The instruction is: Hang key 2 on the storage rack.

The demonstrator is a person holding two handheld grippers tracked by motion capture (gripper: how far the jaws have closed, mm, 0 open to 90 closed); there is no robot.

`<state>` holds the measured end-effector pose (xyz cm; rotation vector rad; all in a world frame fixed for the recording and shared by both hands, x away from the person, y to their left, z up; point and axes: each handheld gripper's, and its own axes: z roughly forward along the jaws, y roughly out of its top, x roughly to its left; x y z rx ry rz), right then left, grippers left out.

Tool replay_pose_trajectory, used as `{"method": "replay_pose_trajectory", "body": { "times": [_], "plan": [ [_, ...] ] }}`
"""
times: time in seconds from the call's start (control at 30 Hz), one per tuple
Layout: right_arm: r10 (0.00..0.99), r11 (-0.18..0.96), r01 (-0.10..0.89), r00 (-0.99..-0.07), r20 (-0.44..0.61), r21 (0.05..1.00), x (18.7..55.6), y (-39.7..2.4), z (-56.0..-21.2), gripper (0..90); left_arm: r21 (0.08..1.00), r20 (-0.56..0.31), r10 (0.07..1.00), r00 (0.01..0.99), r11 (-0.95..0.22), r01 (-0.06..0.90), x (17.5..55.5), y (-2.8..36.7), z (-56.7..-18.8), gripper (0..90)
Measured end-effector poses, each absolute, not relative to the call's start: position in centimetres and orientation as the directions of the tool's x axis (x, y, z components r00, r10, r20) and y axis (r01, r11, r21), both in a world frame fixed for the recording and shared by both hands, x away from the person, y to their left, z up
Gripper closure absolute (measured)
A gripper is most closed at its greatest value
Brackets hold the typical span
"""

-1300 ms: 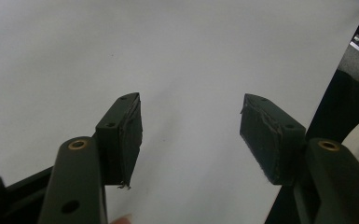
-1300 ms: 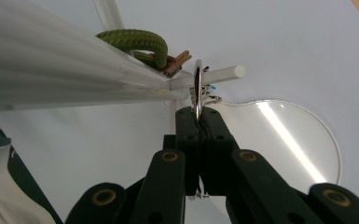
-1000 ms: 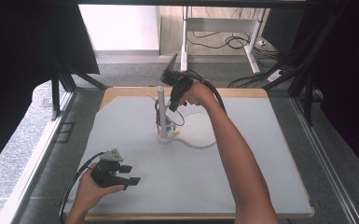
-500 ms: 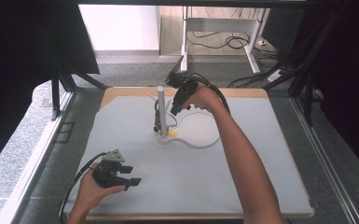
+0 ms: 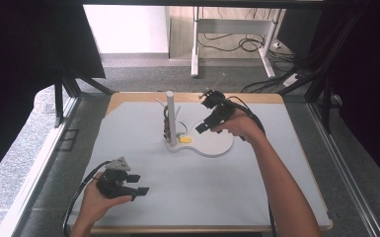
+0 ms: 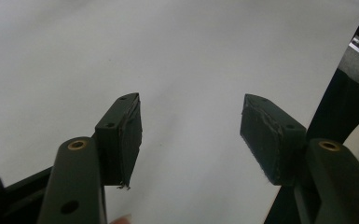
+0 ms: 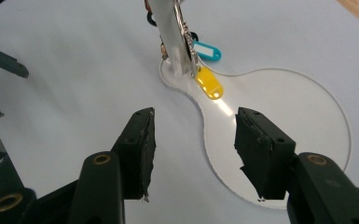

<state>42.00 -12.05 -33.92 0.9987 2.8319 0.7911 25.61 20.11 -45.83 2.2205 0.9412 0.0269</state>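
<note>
A white post (image 5: 170, 116) stands on a clear keyhole-shaped base (image 5: 212, 143) in the middle of the mat. Key tags hang at its foot, among them a yellow tag (image 7: 209, 84) and a teal tag (image 7: 207, 50). My right gripper (image 5: 202, 127) hovers over the round part of the base (image 7: 284, 102), to the right of the post (image 7: 168, 28). Its jaws have just been opening, and the right gripper (image 7: 193, 144) is open with nothing between its pads. My left gripper (image 5: 139, 183) rests at the front left, and the left gripper (image 6: 191, 135) is open over bare mat.
A white mat (image 5: 256, 187) covers the wooden table (image 5: 128, 96). Black frame struts (image 5: 325, 98) stand along both sides. Desk legs and cables (image 5: 237, 44) lie on the floor beyond the far edge.
My right hand has moved right, away from the post and out over the clear base, and its jaws have gone from shut to open. The left hand has stayed put.
</note>
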Motion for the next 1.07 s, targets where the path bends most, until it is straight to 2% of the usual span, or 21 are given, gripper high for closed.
{"method": "replay_pose_trajectory", "body": {
  "times": [0.3,0.63,0.83,1.07],
  "plan": [
    [0.638,0.55,0.564,-0.759,0.126,0.616,36.3,-18.9,-38.3,42.4,0.601,-0.224,0.638,0.737,-0.505,0.62,25.6,19.6,-46.3,39.2],
    [0.665,0.467,0.58,-0.728,0.167,0.668,31.3,-24.2,-42.9,42.8,0.599,-0.212,0.646,0.733,-0.507,0.62,25.5,19.5,-46.4,39.2],
    [0.68,0.451,0.574,-0.717,0.153,0.684,29.7,-25.0,-45.2,42.7,0.59,-0.211,0.652,0.728,-0.509,0.626,25.5,19.4,-46.4,39.1],
    [0.695,0.438,0.56,-0.707,0.13,0.703,28.9,-24.9,-45.6,38.3,0.593,-0.211,0.655,0.725,-0.504,0.628,25.8,19.5,-46.5,38.9]
  ]
}}
